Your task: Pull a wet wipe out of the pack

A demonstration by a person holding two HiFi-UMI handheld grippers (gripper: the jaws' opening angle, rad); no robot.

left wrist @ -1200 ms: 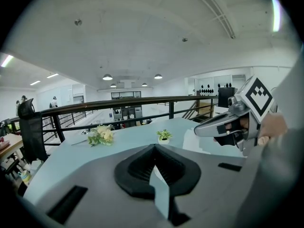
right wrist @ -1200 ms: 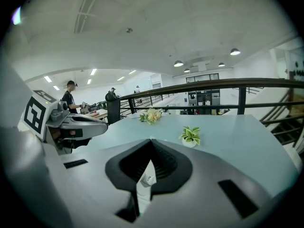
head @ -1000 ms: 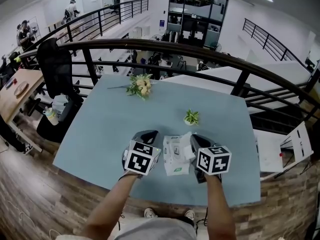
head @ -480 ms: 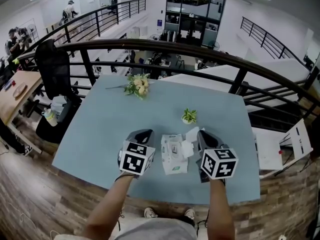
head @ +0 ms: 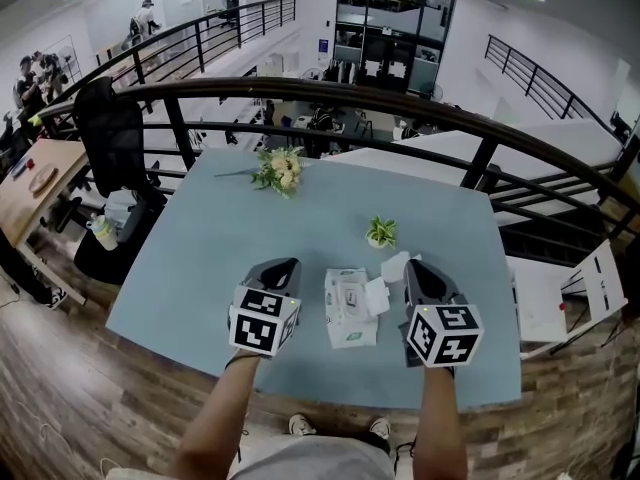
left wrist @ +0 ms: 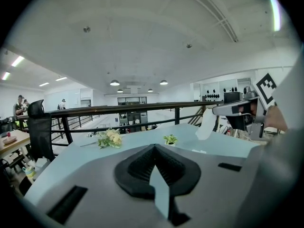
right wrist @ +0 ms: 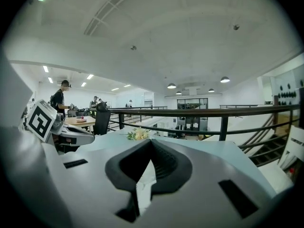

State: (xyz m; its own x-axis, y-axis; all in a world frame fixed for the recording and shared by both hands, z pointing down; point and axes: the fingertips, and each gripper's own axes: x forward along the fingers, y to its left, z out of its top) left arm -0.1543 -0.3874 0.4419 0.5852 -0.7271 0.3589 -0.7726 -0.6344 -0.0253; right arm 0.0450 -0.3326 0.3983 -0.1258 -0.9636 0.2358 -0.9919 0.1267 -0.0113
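Note:
The white wet wipe pack [head: 349, 311] lies flat near the front edge of the blue-grey table [head: 220, 248]. My right gripper [head: 413, 265] is just right of the pack and raised above it, shut on a white wet wipe [head: 388, 274]. The wipe stretches from the jaws down toward the pack's top. In the right gripper view the wet wipe [right wrist: 145, 184] shows between the closed jaws of my right gripper [right wrist: 151, 141]. My left gripper [head: 283, 265] hovers left of the pack, shut and holding nothing. From the left gripper [left wrist: 153, 147] view, the wet wipe [left wrist: 206, 125] hangs from the right gripper [left wrist: 228, 110].
A bunch of flowers [head: 280, 171] lies at the table's far side. A small potted plant [head: 381, 233] stands just beyond the pack. A black railing [head: 330, 93] curves behind the table, with a black chair [head: 110, 118] at the left. The table's front edge [head: 300, 383] is close to me.
My right gripper has risen and drawn right, away from the pack, pulling the wipe out longer. The left gripper drifted slightly left.

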